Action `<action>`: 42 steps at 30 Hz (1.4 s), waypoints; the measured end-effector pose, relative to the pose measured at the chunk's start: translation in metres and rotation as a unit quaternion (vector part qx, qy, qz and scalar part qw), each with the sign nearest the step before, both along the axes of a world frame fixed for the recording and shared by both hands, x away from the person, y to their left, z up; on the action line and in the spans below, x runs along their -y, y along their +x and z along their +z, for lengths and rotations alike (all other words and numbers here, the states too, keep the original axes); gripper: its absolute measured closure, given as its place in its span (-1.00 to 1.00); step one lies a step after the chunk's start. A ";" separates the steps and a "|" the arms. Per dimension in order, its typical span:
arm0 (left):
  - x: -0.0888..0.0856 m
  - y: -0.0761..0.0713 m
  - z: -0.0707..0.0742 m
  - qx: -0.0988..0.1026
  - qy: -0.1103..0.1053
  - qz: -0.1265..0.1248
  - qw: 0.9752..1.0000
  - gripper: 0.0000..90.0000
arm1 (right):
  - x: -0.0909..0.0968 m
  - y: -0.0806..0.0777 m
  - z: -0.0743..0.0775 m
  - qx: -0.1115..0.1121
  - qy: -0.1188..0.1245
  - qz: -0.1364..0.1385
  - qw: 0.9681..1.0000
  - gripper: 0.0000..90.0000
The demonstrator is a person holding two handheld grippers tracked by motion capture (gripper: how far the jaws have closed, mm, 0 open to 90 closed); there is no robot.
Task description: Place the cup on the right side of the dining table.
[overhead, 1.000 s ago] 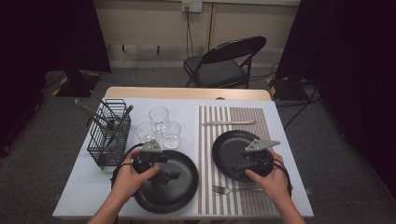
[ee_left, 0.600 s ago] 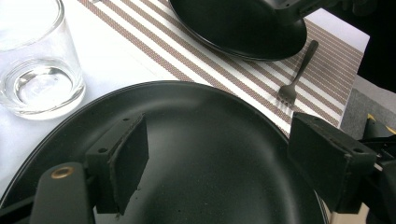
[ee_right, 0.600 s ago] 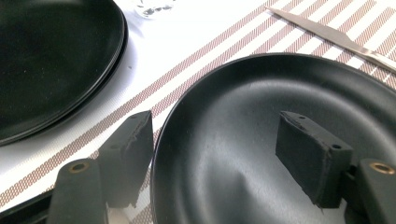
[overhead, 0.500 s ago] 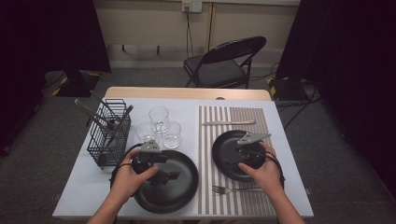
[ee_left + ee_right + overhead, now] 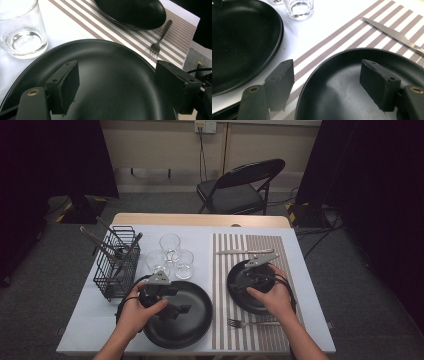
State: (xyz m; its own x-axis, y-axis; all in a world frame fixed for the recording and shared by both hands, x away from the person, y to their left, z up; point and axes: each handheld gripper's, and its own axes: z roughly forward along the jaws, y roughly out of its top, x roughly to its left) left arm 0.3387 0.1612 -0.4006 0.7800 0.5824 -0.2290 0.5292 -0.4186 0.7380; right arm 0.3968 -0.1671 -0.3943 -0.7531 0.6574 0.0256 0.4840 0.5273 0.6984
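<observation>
The right gripper (image 5: 256, 270) has slid forward and a little inward since the earlier frames, so it now hangs over the small black plate (image 5: 239, 292) rather than at that plate's right rim, while the left gripper (image 5: 172, 307) has not moved. Nearest the front edge of the table (image 5: 90, 320), the fork (image 5: 245, 323) lies on the striped placemat (image 5: 222, 320), its tines pointing left. Just behind, the large black plate (image 5: 195, 330) sits left of centre with the left gripper above it, jaws spread wide and holding nothing. To the right, on the placemat, the small black plate lies under the right gripper, whose jaws also stand apart and empty, one over the plate's rim and one over its well. Farther back, three clear glasses (image 5: 170, 245) cluster at mid-table, with a black wire basket (image 5: 120, 265) of utensils by the left edge. A knife (image 5: 240, 252) lies across the placemat's far end.
</observation>
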 end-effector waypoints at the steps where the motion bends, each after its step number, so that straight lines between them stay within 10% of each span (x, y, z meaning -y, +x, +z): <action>1: -0.001 0.000 0.000 -0.001 0.000 0.001 1.000 -0.55 | -0.002 0.002 0.000 0.002 0.001 0.002 1.000 -0.40; 42: -0.012 -0.006 -0.004 -0.007 0.001 0.011 1.000 -0.55 | -0.052 0.064 0.026 0.002 0.009 0.010 1.000 -0.40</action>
